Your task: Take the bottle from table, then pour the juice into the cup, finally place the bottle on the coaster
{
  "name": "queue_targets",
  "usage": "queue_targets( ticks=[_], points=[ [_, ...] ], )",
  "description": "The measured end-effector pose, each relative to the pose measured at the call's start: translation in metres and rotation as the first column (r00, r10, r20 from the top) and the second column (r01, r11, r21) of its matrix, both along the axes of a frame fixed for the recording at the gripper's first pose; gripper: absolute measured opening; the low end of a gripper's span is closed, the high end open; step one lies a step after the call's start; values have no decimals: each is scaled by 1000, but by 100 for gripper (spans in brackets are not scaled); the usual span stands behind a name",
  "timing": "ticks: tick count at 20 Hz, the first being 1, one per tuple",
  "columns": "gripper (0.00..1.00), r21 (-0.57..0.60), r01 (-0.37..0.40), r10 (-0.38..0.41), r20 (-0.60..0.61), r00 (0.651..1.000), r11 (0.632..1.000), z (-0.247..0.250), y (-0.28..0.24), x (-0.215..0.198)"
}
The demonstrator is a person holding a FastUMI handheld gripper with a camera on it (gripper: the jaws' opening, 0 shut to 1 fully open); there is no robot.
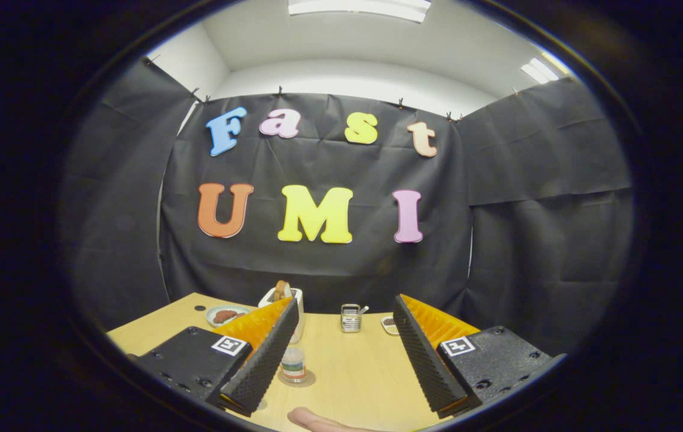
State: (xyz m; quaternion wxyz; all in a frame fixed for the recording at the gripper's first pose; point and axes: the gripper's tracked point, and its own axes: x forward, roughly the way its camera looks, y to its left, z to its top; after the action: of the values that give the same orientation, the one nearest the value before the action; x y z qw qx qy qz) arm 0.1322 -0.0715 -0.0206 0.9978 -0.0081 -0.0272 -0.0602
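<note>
A small bottle (pixel 294 364) is seen standing upright on the wooden surface (pixel 353 372), its long axis vertical and its cap pointed up. It is set on a round coaster (pixel 307 380), just beside the inner edge of the left finger and between the two fingers rather than beyond them. The tongs (pixel 341 354) are held wide apart, released, with nothing pressed by either finger.

The surface is a pale wood tabletop, backed by black cloth walls under a white ceiling with lit panels. Beyond the fingers, a small metal mesh basket (pixel 351 318) is placed near the middle of the surface, with a small dish (pixel 388 324) just beside it. Further left, a white container (pixel 284 298) is partly hidden behind the left finger, and a plate (pixel 225 315) holding something reddish-brown is set next to it. Part of a hand (pixel 317 420) is seen at the near edge of the surface.

The bottle appears clear, with a pale cap and a coloured band around its body; finer detail cannot be made out.
</note>
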Motion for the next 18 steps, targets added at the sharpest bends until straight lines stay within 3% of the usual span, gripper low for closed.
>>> queue_targets(
  ticks=[8,14,18],
  points=[
    [100,-18,-23,22,-87,996,1000,-10,16,-53],
    [100,7,-65,66,-96,993,998,-14,43,-99],
    [100,1,-51,51,-65,997,999,-8,36,-122]
  ],
)
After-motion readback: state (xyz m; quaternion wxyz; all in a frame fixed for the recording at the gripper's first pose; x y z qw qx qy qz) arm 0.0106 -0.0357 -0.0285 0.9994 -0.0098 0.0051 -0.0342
